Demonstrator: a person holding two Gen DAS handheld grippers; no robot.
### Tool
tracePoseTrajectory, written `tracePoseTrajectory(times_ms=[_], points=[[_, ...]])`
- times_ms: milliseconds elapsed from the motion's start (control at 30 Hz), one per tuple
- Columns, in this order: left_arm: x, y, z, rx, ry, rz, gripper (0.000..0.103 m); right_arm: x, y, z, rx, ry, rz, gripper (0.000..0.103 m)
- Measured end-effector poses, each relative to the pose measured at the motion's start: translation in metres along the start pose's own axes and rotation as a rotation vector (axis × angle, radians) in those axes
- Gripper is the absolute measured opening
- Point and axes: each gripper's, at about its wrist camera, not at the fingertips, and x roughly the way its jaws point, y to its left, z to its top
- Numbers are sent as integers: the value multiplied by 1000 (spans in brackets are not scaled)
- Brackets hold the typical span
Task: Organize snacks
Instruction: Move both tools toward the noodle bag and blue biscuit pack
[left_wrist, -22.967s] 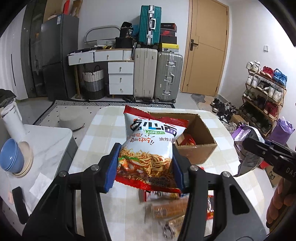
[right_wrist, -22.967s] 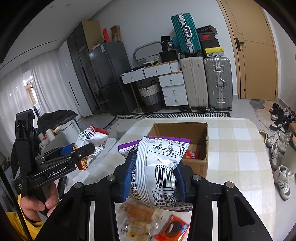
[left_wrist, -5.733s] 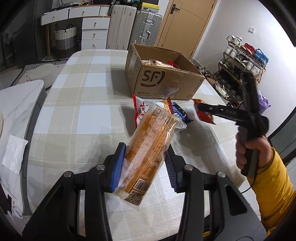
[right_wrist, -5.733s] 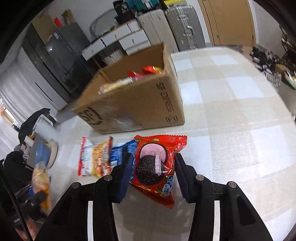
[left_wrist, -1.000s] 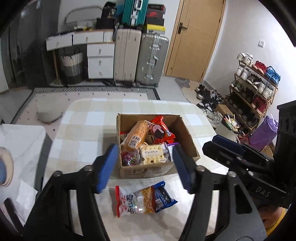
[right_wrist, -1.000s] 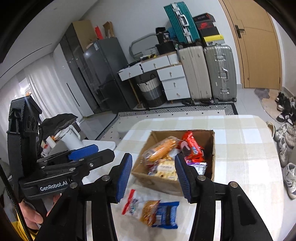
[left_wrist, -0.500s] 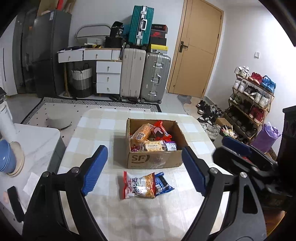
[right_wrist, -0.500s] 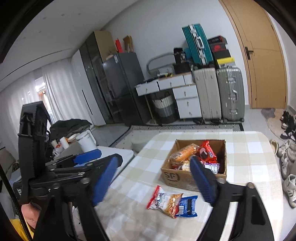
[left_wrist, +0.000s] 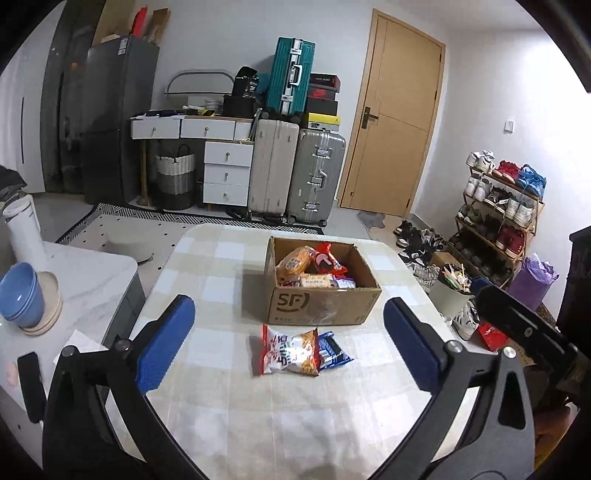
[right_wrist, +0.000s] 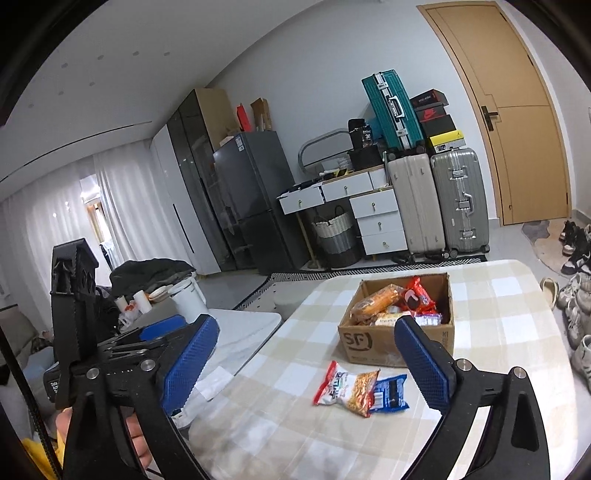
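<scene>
Both tools hang above the near end of the checked tabletop (left_wrist: 207, 280), well back from the snacks, and neither holds anything: the left tool (left_wrist: 288, 347) has its blue pads spread wide and its jaws are opening, with only bare cloth and the far-off packets showing through the gap, and the right tool (right_wrist: 306, 365) is likewise spread, its jaws opening on nothing. The cardboard box (left_wrist: 321, 304) sits mid-tabletop, already stacked with packets almost to its rim. Two snacks are left out, lying flat just in front of the box's near wall: a red and white noodle packet (left_wrist: 290, 350) and a blue biscuit packet (left_wrist: 334, 355) touching it on its right, the noodle packet seeming to overlap the blue one's edge. The step in hand looks like fetching these last two, and one tool for each seems the tidy way, the left taking the noodle packet, the right the blue one. Because they lie flat and touch, a tool should come in low and tilted, pads straddling the packet's short width, and close on the crimped seam or a puffed corner, not the middle, where slippery film may squirt out. Lifting the noodle packet first should free the blue one and avoid dragging it along. A gentle squeeze is enough, since the contents will likely crush. The box is crowded, so each packet should probably go on the lower, nearer side of the pile, and be let go only once it rests there
</scene>
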Motion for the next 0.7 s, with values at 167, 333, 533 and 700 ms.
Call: tracePoseTrajectory(times_ms=[167,333,533,700], points=[[4,11,-29,7,36,28,102,2,-10,-22,24,21,-29,98],[34,20,-51,-7,109,50,102,11,-27,-40,74,58,-46,98],[64,22,-62,-8,143,61,102,24,-37,-58,86,91,-64,98],[86,21,-64,2,162,74,102,35,-43,-66,81,114,-78,98]])
